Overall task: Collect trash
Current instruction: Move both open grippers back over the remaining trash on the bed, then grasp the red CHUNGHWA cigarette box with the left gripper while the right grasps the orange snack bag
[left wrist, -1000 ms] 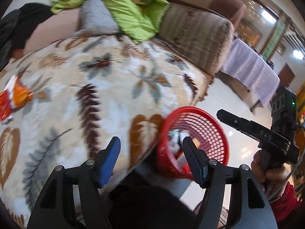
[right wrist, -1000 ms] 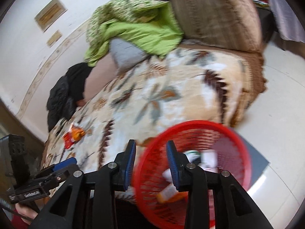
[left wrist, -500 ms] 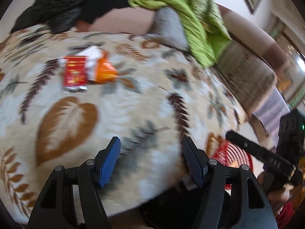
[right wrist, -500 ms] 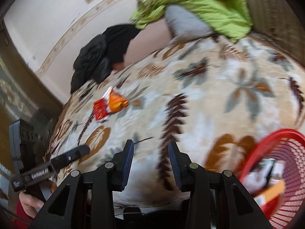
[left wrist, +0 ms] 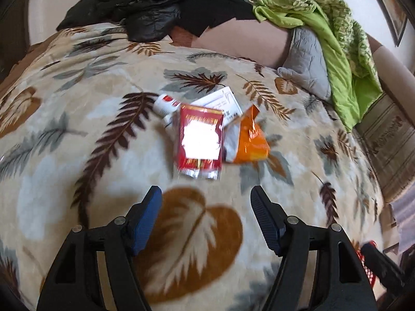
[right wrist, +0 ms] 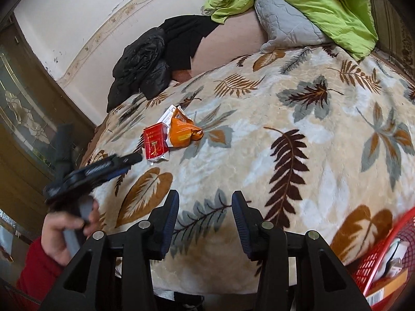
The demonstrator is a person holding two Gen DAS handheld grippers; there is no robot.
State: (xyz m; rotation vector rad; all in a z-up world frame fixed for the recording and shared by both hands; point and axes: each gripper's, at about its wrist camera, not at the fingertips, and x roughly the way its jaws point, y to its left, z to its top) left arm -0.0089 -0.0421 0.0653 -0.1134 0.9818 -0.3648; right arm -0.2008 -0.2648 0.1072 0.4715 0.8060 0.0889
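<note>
Left gripper (left wrist: 206, 200) has swung from basket (right wrist: 373, 269) side to over the blanket (left wrist: 77, 134), fingers spread and empty, facing glossy red packet (left wrist: 199, 142) overlapping crinkled orange bag (left wrist: 250, 140); right gripper (right wrist: 205, 208) parted, empty; print unreadable.

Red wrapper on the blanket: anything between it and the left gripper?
Nothing visible. The left gripper is open and aimed at the red wrapper, with only bare blanket between. The orange bag lies beside the wrapper, not in front.
</note>
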